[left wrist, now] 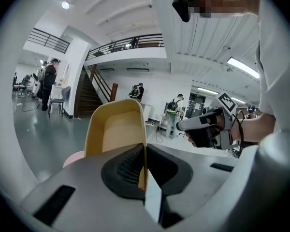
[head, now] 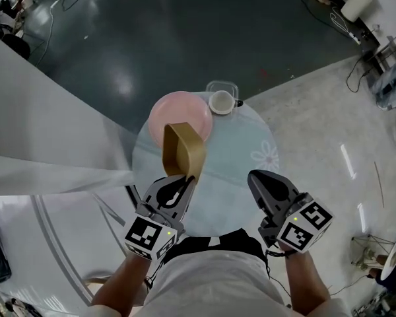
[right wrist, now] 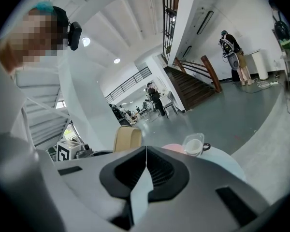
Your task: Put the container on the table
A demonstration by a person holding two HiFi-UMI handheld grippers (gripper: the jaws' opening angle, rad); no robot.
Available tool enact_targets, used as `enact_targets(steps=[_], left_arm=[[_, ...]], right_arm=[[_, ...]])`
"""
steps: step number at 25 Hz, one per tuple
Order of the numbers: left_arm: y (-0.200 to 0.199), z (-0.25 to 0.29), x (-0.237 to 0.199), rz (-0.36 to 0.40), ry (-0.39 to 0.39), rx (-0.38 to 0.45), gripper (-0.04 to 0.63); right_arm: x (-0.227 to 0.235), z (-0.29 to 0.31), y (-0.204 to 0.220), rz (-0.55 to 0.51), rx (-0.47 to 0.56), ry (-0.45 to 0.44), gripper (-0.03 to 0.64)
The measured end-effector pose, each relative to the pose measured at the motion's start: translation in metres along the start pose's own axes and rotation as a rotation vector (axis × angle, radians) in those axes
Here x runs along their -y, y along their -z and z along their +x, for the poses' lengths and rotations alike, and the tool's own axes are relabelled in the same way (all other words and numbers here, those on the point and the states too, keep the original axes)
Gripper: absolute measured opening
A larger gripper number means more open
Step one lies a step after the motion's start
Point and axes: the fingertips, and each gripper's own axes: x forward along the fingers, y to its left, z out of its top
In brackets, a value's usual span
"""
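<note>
A tan, scoop-shaped container [head: 181,152] hangs tilted over the near left part of the round pale-blue glass table [head: 244,144]. My left gripper [head: 185,178] is shut on its thin wall. In the left gripper view the container [left wrist: 116,129] rises just ahead of the left gripper [left wrist: 144,164], its rim pinched between the pads. My right gripper [head: 256,178] hovers over the table's near right side, shut and with nothing in it. In the right gripper view the right gripper [right wrist: 146,154] shows its jaws pressed together, and the container [right wrist: 128,139] stands to their left.
A pink plate [head: 179,111] lies on the far left of the table, partly behind the container. A white cup [head: 220,102] sits by a clear plastic box [head: 222,86] at the far edge. A flower print [head: 267,156] marks the right side. White curved panels [head: 46,137] stand to the left.
</note>
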Motion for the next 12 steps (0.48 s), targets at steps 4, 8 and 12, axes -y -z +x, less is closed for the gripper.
enact_targets(steps=[4, 8, 12], left_arm=[[0.004, 0.04, 0.009, 0.026, -0.002, -0.045, 0.031], [0.009, 0.081, 0.026, 0.066, 0.025, -0.093, 0.031], [0.021, 0.124, 0.041, 0.108, 0.062, -0.146, 0.031]], right_arm=[[0.034, -0.003, -0.006, 0.008, -0.018, -0.016, 0.021], [0.065, -0.009, -0.013, 0.016, -0.026, -0.026, 0.021], [0.097, -0.012, -0.017, 0.037, -0.034, -0.026, 0.021]])
